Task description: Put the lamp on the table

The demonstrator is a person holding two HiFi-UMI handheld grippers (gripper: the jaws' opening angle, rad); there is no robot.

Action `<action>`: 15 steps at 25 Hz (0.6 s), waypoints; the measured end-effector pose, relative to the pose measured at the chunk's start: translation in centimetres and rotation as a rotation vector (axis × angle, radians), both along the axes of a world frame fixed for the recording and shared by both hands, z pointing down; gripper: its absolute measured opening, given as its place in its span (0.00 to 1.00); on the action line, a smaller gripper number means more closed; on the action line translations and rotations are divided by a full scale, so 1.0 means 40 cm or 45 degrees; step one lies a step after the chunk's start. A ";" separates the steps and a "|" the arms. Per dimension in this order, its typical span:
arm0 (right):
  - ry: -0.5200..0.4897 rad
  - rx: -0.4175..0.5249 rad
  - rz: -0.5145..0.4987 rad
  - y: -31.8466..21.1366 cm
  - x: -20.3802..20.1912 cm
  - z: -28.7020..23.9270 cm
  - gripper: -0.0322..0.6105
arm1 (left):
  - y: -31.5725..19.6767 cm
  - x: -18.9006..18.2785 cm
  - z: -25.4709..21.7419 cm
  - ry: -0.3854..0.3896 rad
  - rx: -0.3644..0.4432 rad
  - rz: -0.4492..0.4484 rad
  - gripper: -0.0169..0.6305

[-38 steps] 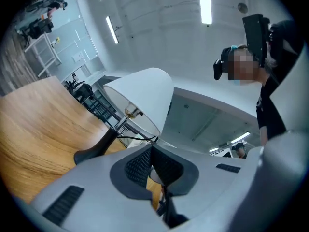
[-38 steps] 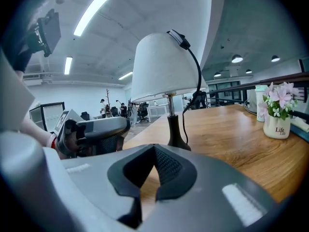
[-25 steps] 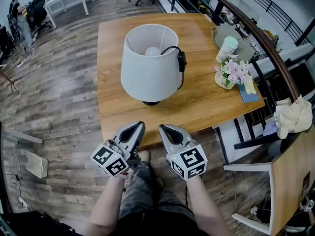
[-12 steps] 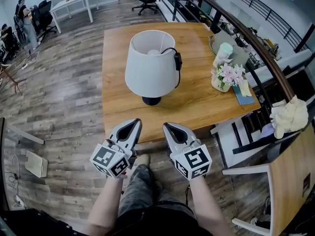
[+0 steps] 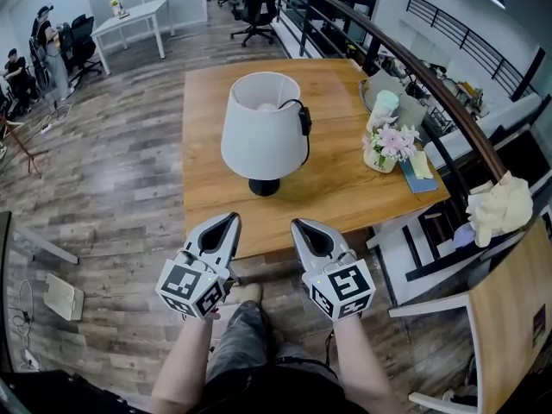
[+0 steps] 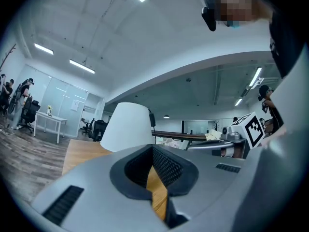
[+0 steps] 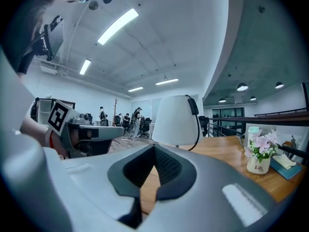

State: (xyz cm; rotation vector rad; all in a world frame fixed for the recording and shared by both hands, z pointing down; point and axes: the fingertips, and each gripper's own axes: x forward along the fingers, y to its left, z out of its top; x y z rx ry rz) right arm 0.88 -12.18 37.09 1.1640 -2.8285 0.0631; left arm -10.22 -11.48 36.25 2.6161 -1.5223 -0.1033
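Lamp is sitting on the table, seemingly placed; left gripper and right gripper are hovering beside the table, closed, empty, needing only retreat.

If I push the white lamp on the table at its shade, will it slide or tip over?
Probably tip: the shade is wide and tall, while the dark base is much smaller. The black cord hanging down the shade's side may snag or pull.

The lamp stands upright on the wooden table, a little toward 9 o'clock from its centre; white cone shade, dark round base, black cord with a switch hanging at the shade's 3 o'clock side
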 end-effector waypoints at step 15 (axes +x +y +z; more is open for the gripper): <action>-0.027 0.102 0.000 0.050 -0.007 -0.096 0.06 | 0.051 -0.008 -0.086 -0.040 0.068 -0.015 0.02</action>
